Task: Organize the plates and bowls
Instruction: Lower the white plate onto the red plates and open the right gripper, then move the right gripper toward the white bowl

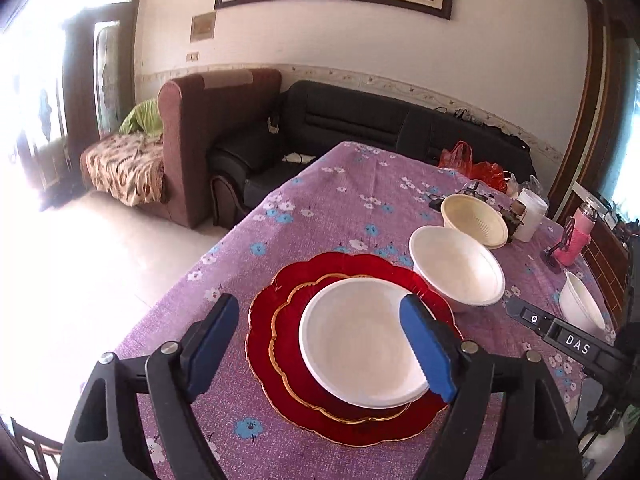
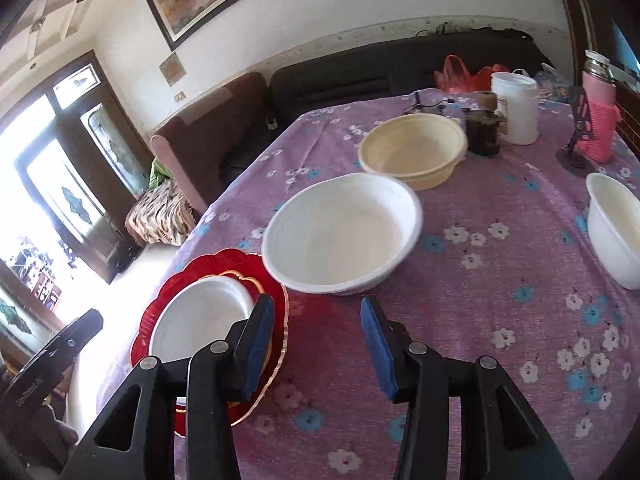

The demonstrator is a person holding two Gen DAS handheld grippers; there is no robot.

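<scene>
Two red scalloped plates (image 1: 280, 320) lie stacked on the purple flowered tablecloth, and a white shallow dish (image 1: 360, 344) rests on top of them. My left gripper (image 1: 322, 324) hovers just above this stack, open, its blue pads apart and touching nothing. Beyond the stack stand a large white bowl (image 1: 456, 268), a cream bowl (image 1: 476, 220) and a small white bowl (image 1: 580, 304). My right gripper (image 2: 316, 316) is open over bare cloth, to the right of the red plates (image 2: 276, 292) and in front of the large white bowl (image 2: 340, 232). The cream bowl (image 2: 412, 148) and small white bowl (image 2: 616, 228) sit farther off.
At the table's far right stand a white jar (image 2: 516, 108), a pink bottle (image 2: 600, 120), a dark small holder (image 2: 486, 128) and red plastic bags (image 2: 460, 72). The table's left edge (image 1: 192, 276) drops to the floor. Sofas line the wall behind.
</scene>
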